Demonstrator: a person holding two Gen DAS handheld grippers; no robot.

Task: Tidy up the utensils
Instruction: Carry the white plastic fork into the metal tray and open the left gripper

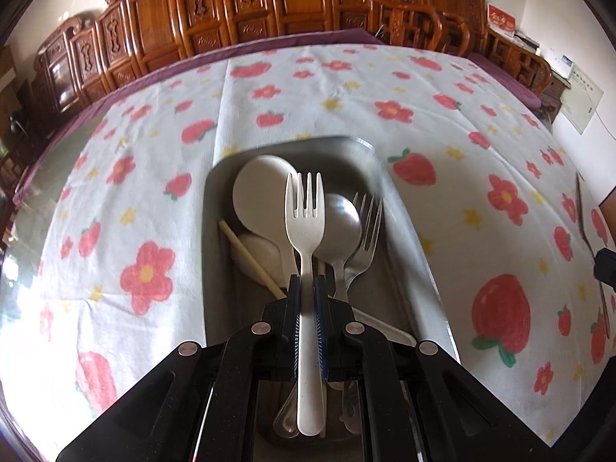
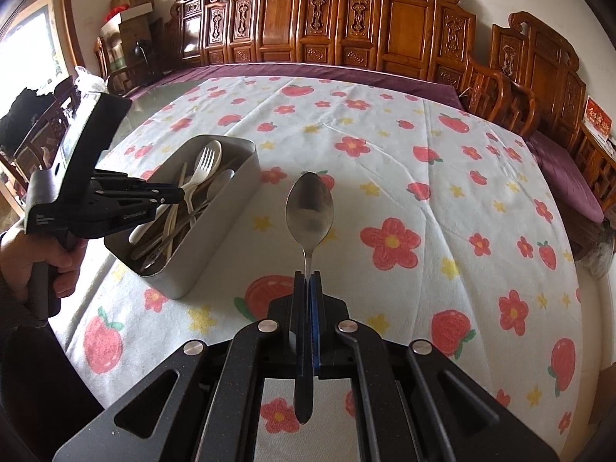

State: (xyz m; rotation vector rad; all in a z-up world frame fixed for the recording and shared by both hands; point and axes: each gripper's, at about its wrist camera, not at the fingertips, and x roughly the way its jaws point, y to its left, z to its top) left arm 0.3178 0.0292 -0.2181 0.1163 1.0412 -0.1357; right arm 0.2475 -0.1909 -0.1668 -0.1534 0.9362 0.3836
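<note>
Left wrist view: the left gripper (image 1: pixel 307 288) is clamped on the handle of a white plastic fork (image 1: pixel 306 231), tines pointing away from the camera; the fork hangs over the metal tray (image 1: pixel 408 231), which already holds a white ladle (image 1: pixel 258 192), a steel spoon (image 1: pixel 340 219), a steel fork (image 1: pixel 365 227) and a pale chopstick (image 1: pixel 250 258). Judgement: the step in hand is setting the white fork into the tray; it should be lowered lengthwise along the tray, parallel to the pieces lying there, and let go only once its handle sits low among them, lest it bounce off the steel spoon. The tray's far rim and right wall stand close around the tines; room to the sides is tight, room above is free.

Right wrist view: the right gripper (image 2: pixel 307 277) is clamped on the thin stem of a metal spoon (image 2: pixel 309 208), bowl up and away, held over the flowered tablecloth (image 2: pixel 423 200) well to the right of the tray (image 2: pixel 215 223); the left gripper (image 2: pixel 169 192) shows here reaching over the tray's near half, a hand (image 2: pixel 34 261) on its grip. Judgement: the right side should wait clear until the left withdraws; the cloth between spoon and tray is bare, so its approach is unobstructed; the tray sits near the cloth's left edge, so pushing it sideways is to be avoided.
</note>
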